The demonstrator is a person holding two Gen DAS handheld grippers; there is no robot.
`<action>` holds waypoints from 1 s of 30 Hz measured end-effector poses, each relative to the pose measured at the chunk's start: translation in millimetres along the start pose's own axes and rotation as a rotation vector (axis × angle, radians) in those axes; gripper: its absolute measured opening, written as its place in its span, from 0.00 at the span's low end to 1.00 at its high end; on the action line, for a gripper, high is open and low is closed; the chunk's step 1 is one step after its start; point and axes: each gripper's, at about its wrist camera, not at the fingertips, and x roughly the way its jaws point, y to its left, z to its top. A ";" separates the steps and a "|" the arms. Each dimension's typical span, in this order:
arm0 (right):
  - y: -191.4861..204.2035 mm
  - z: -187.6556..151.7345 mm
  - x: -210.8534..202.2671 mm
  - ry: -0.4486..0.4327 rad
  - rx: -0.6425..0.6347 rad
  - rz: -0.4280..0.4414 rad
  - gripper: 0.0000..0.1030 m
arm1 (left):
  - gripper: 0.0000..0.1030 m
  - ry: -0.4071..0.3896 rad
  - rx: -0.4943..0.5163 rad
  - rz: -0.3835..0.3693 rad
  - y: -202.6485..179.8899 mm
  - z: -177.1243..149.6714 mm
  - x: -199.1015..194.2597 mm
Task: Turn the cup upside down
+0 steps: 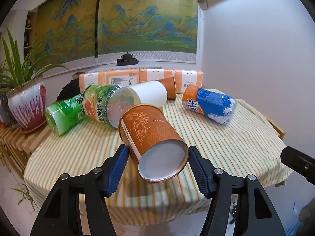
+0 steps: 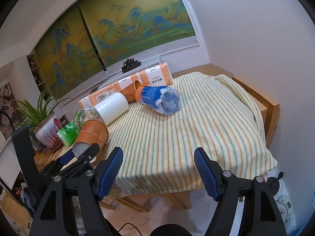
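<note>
The left gripper [image 1: 157, 157] points forward over the near edge of the striped tablecloth [image 1: 226, 147], its 2 blue-padded fingers [image 1: 120, 163] set on either side of the open mouth of the orange cup [image 1: 151, 135]; contact between pads and cup wall appears close on both sides, but a firm pinch cannot be confirmed. The cup is tilted, mouth toward the camera and white interior visible, at the near left part of the table. The right gripper [image 2: 158, 169] is held lower and nearer the table's front edge, its jaws spread wide with only tablecloth between them. The left wrist view alone shows 2 green bottles [image 1: 98, 106] lying behind the cup, a white cylinder [image 1: 149, 94] beside them, and the tip of the right gripper at the frame's right edge. The right wrist view alone shows the wooden table edge [image 2: 271, 106], the blue bottle [image 2: 159, 98] from its base end, and the left gripper's fingers against the cup from the side.
</note>
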 end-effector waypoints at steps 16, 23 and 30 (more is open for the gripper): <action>11.0 0.2 7.8 0.012 -0.011 0.007 0.69 | 0.63 -0.013 0.035 -0.121 19.8 34.0 -7.9; 11.5 1.2 8.1 0.005 -0.014 -0.001 0.69 | 0.63 0.023 0.043 -0.167 12.7 41.9 -2.1; 12.7 3.2 9.4 0.007 -0.023 -0.008 0.69 | 0.63 0.069 0.021 -0.239 10.5 51.8 11.4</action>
